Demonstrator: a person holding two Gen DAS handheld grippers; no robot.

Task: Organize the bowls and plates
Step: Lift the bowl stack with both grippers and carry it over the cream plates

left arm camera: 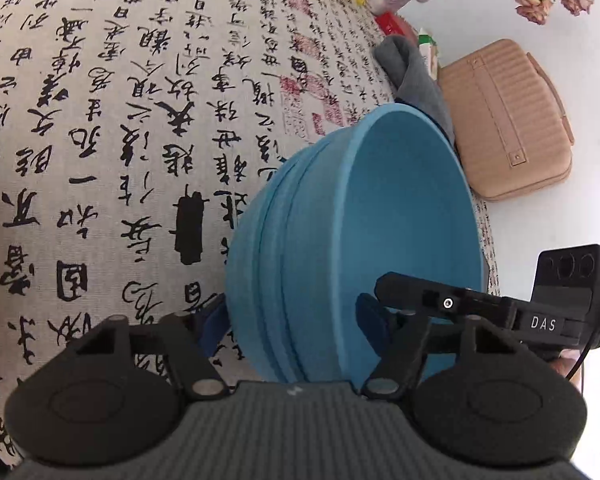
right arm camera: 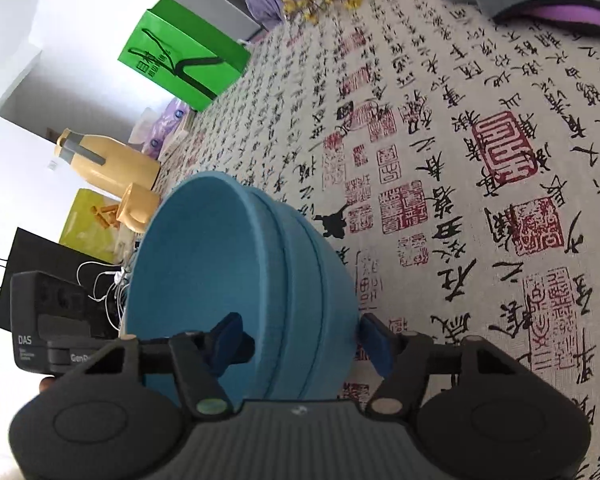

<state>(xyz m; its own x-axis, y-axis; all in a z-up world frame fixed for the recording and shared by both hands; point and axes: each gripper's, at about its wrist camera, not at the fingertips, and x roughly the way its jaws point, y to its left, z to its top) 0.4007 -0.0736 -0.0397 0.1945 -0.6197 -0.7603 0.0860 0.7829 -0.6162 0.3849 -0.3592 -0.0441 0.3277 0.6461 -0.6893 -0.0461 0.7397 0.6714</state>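
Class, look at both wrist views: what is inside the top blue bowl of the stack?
The top blue bowl holds no food or object, only one gripper finger from each side; nested bowls beneath hide their own insides.

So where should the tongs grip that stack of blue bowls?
Grip the stack of nested blue plastic bowls by its rim wall, one finger inside and one outside, from two opposite sides. The walls are thin and flare outward, so the rim fits between the fingers; the left tongs and right tongs already straddle it.
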